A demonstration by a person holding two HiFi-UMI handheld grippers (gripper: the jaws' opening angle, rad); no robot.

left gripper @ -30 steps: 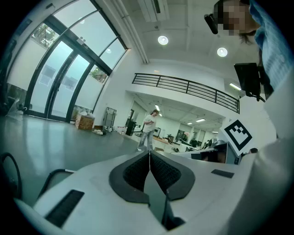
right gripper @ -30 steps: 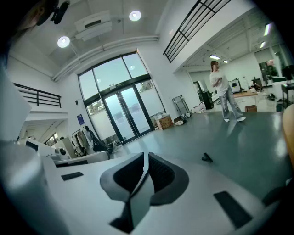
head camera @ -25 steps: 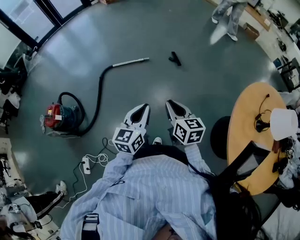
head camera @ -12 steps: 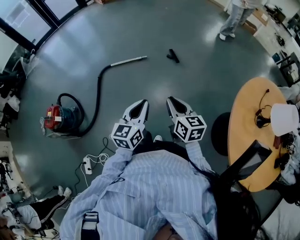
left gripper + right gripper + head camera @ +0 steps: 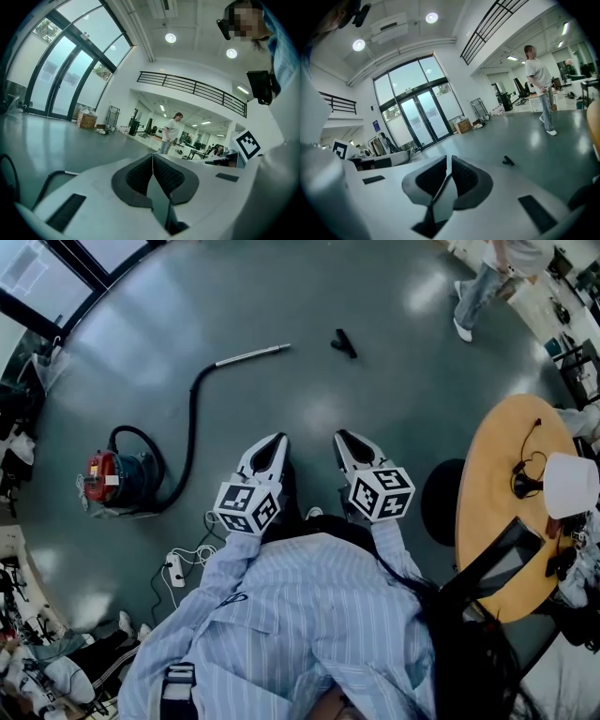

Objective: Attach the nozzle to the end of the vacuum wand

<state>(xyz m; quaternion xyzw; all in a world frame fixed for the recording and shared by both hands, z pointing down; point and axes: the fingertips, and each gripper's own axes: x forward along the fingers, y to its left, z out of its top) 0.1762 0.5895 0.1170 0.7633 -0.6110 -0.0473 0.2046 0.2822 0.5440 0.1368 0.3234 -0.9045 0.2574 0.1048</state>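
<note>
Though passer-by (image 5: 489,282) farther right, left tongs (image 5: 278,439) and right tongs (image 5: 340,436) still shut, empty.

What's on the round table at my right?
A white cup-shaped thing and a looped black cable lie on the table. A black bar crosses its near part, so anything under that is hidden.
</note>
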